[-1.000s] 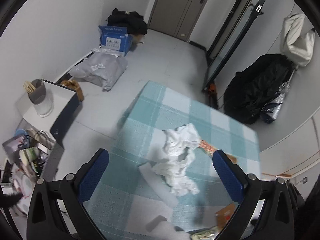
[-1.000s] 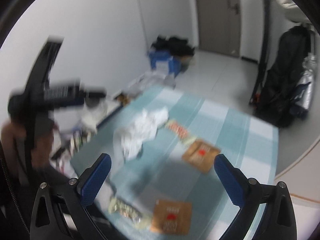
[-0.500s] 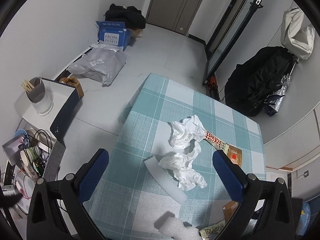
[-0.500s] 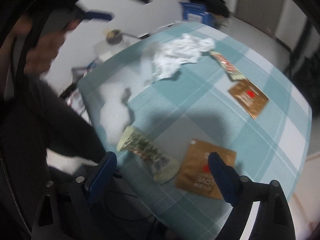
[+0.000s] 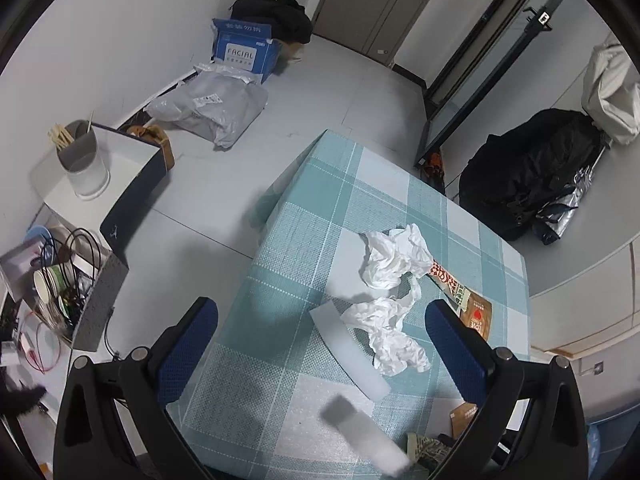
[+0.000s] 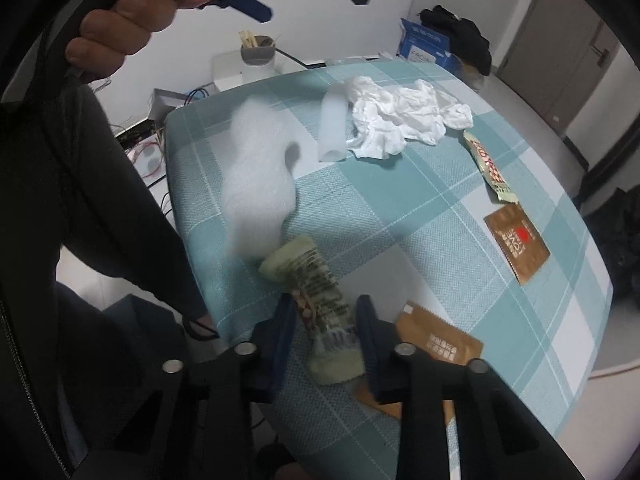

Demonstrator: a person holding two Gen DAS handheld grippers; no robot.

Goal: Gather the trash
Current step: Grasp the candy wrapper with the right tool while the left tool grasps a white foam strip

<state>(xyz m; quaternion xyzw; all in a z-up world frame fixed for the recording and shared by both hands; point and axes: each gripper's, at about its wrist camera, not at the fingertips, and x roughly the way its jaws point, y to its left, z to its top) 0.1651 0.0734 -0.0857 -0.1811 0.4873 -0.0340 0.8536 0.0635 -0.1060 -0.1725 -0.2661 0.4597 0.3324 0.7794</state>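
Trash lies on a teal checked table (image 5: 360, 184). Crumpled white paper (image 5: 390, 260) (image 6: 400, 116) lies mid-table beside a flat white foam strip (image 5: 348, 348) (image 6: 332, 128) and a blurred foam sheet (image 6: 256, 176). A red-and-white snack wrapper (image 6: 490, 168), a brown packet (image 6: 518, 240) and a second brown packet (image 6: 436, 344) lie further right. My right gripper (image 6: 326, 336) has its jaws closed in around a pale green printed wrapper (image 6: 316, 284) at the table's near edge. My left gripper (image 5: 320, 344) is open and empty, high above the table.
On the floor left of the table stand a white low table with a grey cup (image 5: 78, 152), a blue box (image 5: 244, 50), a grey parcel bag (image 5: 212, 106) and a cluttered box of cables (image 5: 60, 276). A black bag (image 5: 528, 168) leans at the right wall.
My right gripper dropped to the table's near edge and closed from wide open around the green wrapper. My left gripper rose and drew back, still open.
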